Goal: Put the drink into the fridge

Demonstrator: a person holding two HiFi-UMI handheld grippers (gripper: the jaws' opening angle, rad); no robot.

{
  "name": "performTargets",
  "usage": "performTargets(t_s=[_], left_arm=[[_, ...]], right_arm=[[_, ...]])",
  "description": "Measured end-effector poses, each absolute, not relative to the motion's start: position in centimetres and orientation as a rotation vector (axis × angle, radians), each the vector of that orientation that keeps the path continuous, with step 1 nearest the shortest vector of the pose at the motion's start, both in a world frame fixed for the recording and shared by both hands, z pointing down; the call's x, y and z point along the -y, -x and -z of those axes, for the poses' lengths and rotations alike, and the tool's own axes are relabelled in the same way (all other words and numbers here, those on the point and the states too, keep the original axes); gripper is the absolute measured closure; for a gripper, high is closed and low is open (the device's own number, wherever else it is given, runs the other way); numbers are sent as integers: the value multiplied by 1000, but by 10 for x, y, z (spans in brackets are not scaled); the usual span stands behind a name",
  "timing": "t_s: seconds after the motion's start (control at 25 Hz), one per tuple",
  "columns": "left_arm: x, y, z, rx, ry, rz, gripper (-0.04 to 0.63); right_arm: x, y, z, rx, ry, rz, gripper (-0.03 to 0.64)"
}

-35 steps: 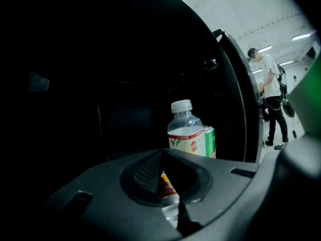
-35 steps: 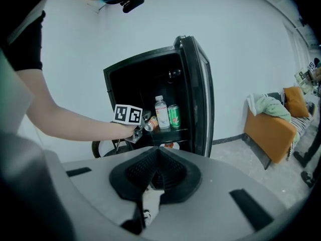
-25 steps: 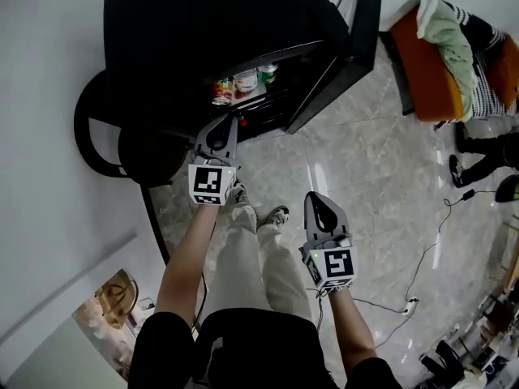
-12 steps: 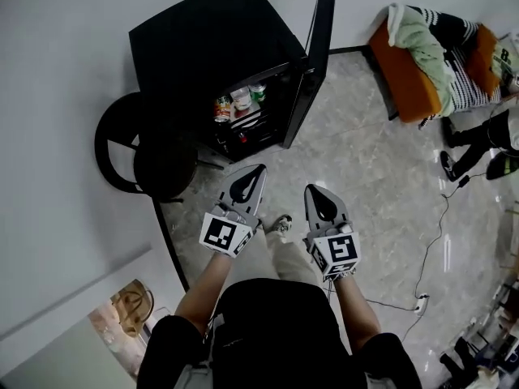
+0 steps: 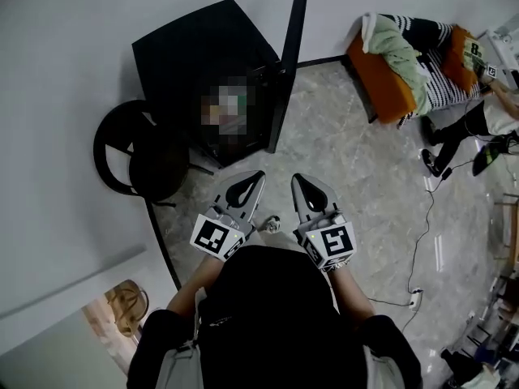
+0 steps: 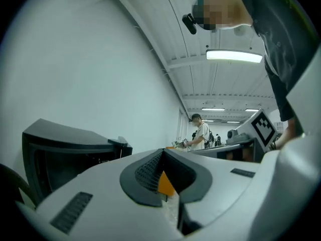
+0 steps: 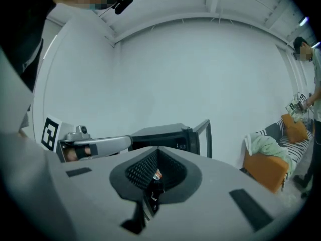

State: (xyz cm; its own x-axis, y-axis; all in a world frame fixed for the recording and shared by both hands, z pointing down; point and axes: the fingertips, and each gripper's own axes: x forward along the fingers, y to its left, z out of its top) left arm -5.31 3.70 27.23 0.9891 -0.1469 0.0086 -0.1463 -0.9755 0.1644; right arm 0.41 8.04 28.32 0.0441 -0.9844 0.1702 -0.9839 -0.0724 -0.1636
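Head view, left to right: far left there's a round black chair [image 5: 122, 148] tucked near the wall; just right of it, upper middle of the frame, sits the boxy black mini fridge [image 5: 190, 47], its flat black door [image 5: 285, 71] swung wide to the right so the opening faces the person; my guess is that's for a straight reach in from where they stand.

Below it, centre frame, the grey-and-white left gripper [image 5: 255, 178] and the matching right gripper [image 5: 300, 181] sit side by side, close to the body and well apart from the fridge, both tips aimed up-frame at it; each one's own view shows the fingers pressed together with nothing pinched; reads to me like both are empty and free for the door.

The drink: not in either gripper; the fridge shelf is blurred over in the head view, and the right gripper view only gives a tiny red-and-white speck past its jaws; I'd bet it's inside, but can't tell which way it points or whether its long axis is upright.

Upper right is an orange sofa [image 5: 381, 83] with a pale green cloth; not involved.
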Motion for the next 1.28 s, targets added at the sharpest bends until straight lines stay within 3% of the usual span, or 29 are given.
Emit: performTargets(t_s=[0.48,1.28], left_arm=[[-60,81,-219,245,-2989,158,586],[-84,90,-240,242,-2965,77,586]], right_arm=[[-105,13,-232,-2100,2282,226,604],[-116,29,-242,-2103,2255,250,604]])
